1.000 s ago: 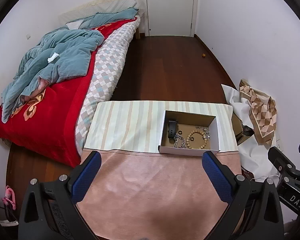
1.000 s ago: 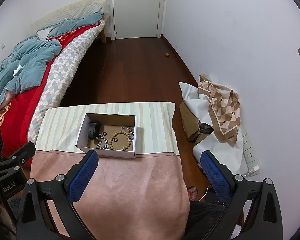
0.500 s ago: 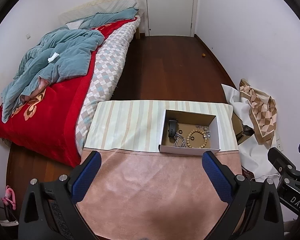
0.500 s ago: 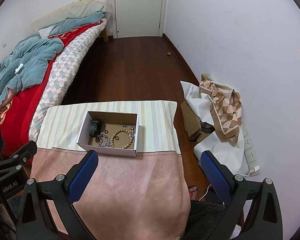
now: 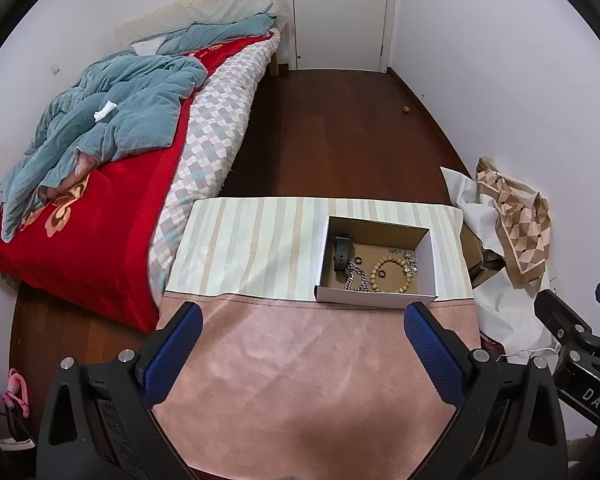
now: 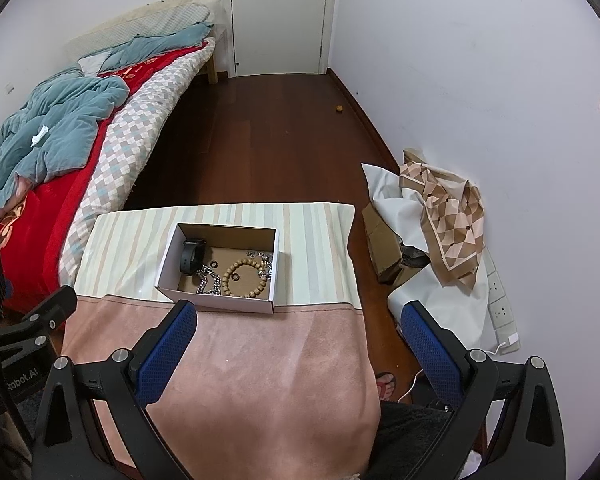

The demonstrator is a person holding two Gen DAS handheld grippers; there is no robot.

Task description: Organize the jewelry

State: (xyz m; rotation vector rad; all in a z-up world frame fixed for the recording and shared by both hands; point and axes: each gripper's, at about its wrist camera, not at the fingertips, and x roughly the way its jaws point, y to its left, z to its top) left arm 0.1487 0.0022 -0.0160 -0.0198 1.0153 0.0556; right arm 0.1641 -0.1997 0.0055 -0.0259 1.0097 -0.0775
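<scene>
An open white cardboard box (image 5: 374, 296) (image 6: 216, 300) stands on the striped far part of the table. Inside lie a black watch (image 5: 342, 253) (image 6: 192, 255), a silver chain (image 5: 356, 278) (image 6: 209, 280), a wooden bead bracelet (image 5: 392, 274) (image 6: 245, 278), small dark rings (image 5: 358, 260) and a silver beaded piece (image 5: 409, 256). My left gripper (image 5: 304, 320) is open and empty, above the pink cloth in front of the box. My right gripper (image 6: 298, 316) is open and empty, in front of the box and to its right.
The table carries a pink cloth (image 5: 312, 380) near me and a striped cloth (image 5: 252, 244) beyond. A bed (image 5: 112, 160) with red cover and teal blanket stands left. Bags, a cardboard box and a patterned scarf (image 6: 448, 216) lie on the floor at right. A white door (image 5: 340, 12) is far ahead.
The right wrist view has crept slightly forward and up toward the box. The left gripper has barely moved. Both stay open.
</scene>
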